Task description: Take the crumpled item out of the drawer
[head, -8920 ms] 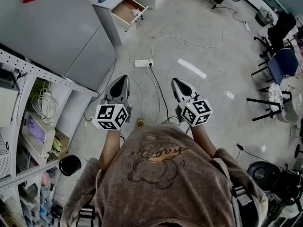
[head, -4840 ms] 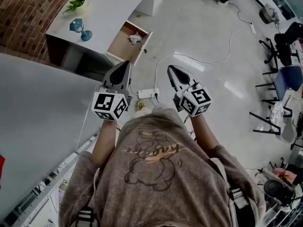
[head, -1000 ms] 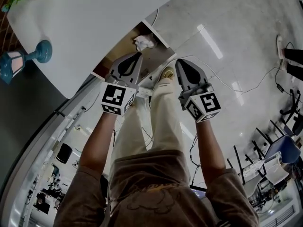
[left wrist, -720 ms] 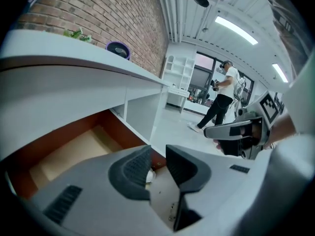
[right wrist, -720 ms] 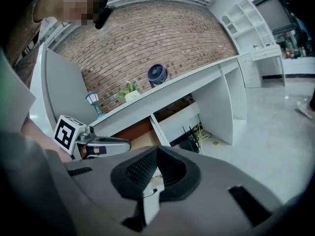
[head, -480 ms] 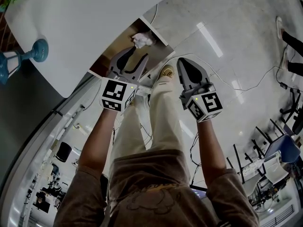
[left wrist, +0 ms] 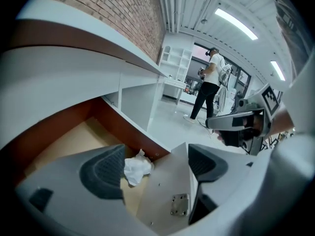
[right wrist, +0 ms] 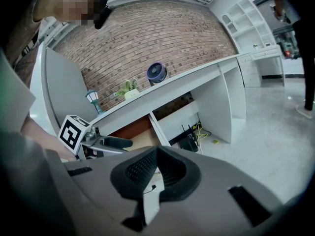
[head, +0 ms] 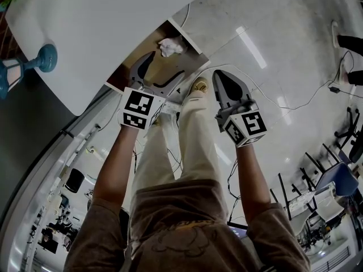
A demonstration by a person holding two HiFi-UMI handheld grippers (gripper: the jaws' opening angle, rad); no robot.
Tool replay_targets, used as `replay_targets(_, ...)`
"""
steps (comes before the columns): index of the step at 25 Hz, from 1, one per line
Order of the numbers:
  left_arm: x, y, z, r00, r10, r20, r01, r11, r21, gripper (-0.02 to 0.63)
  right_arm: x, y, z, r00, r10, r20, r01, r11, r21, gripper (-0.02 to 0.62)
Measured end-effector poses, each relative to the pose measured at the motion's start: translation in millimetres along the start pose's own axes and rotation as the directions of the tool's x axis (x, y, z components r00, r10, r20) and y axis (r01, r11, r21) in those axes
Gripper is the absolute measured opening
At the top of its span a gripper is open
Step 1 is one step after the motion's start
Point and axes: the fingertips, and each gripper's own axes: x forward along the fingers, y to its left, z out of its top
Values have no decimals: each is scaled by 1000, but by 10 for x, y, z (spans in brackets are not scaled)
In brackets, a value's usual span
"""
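White desk (head: 113, 21), drawer (head: 123, 75) open, crumpled paper (head: 170, 46) at its far end. Left tongs (head: 167, 67) have just been opening, now wide, paper ungripped at their 12 o'clock. Right tongs (head: 220, 79) closed, empty.

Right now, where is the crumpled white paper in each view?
Head view: crumpled white paper upper centre, inside the open drawer.
Left gripper view: paper lower centre, in the drawer's corner.
Right gripper view: not in it.
Shared landmark: the open drawer.
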Motion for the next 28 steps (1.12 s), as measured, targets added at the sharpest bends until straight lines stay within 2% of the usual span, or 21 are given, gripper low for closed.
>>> replay_targets(7,51,34,-18,1000,17,-22,-17,1000,13,424,-24,-43,3,1000,-10,3,10,1000,11,-3)
replay_targets(19,482,259,-329,989,21,-150,-10,997,76,428,-46,-101,-66,1000,-19,-10,19,1000,23,-3)
replay_targets(28,890,382,-477,976,82,-201,-41,979,199,428,-109,-175,-129,999,-26,-32,27,999,29,-3)
